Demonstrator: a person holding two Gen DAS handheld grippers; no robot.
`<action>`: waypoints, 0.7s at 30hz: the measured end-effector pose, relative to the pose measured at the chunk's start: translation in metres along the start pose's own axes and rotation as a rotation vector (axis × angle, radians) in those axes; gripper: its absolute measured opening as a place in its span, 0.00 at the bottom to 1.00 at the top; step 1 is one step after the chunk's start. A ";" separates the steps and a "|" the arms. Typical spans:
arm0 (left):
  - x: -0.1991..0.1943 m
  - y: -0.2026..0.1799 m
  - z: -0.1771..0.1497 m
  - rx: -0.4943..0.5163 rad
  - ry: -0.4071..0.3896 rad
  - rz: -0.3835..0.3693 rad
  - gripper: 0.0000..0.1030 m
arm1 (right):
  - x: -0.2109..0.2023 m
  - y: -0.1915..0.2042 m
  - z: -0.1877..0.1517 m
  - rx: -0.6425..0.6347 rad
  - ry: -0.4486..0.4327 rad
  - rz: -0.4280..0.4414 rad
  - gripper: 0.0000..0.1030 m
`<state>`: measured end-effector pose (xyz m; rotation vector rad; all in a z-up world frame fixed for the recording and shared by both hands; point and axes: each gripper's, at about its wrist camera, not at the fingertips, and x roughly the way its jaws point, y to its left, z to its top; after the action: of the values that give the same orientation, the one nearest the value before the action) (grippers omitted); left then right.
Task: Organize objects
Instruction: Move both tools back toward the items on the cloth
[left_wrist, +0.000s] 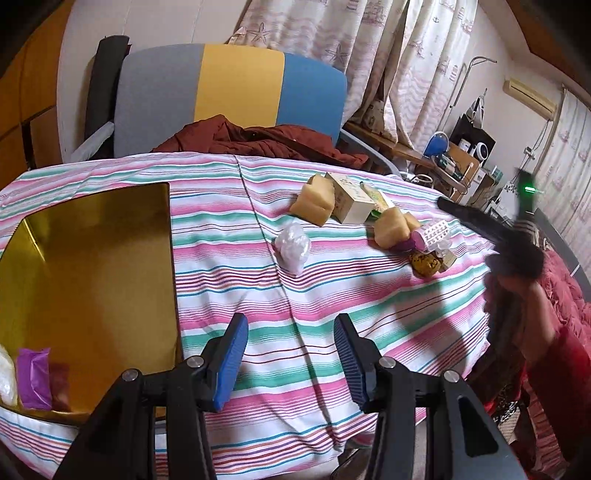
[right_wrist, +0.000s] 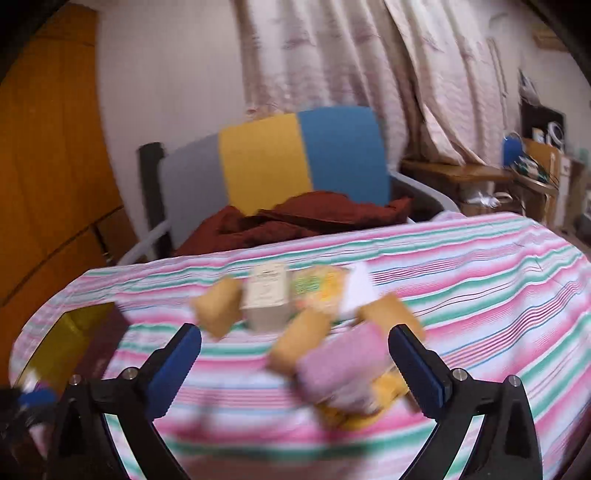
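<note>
Left hand-held gripper (left_wrist: 291, 360): jaws partly apart, nothing between them, over the striped cloth (left_wrist: 325, 295) of the worktop. To its left, a gold box (left_wrist: 92, 258), cut off by the frame edge; a purple packet (left_wrist: 34, 378) and a white item, only part seen, lie in its near corner. Ahead and slightly right, a crumpled clear bag (left_wrist: 293, 245); farther ahead to the right, a cluster of tan packets (left_wrist: 314, 199), a white carton (left_wrist: 351, 199) and a pink packet (left_wrist: 417, 242), overlapping so that lower items are hard to make out. Right hand-held gripper (right_wrist: 295, 352): jaws wide apart, empty; the view is blurred. The same cluster lies just ahead between its fingers, labels unreadable. In the left view this gripper shows only as a dark smear at the right edge.
</note>
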<state>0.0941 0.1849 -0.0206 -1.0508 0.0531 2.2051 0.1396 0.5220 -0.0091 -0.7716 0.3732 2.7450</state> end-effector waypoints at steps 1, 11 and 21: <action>0.000 0.000 0.000 0.002 0.001 0.004 0.47 | 0.011 -0.002 0.001 -0.006 0.035 -0.009 0.99; 0.005 -0.001 0.002 -0.016 0.015 -0.009 0.47 | -0.029 0.054 -0.049 -0.009 0.065 0.338 0.97; 0.022 -0.028 0.010 0.022 0.042 -0.068 0.47 | -0.041 -0.039 -0.067 0.268 0.065 0.064 0.82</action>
<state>0.0944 0.2215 -0.0227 -1.0715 0.0592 2.1176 0.2168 0.5296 -0.0489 -0.7904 0.7726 2.6550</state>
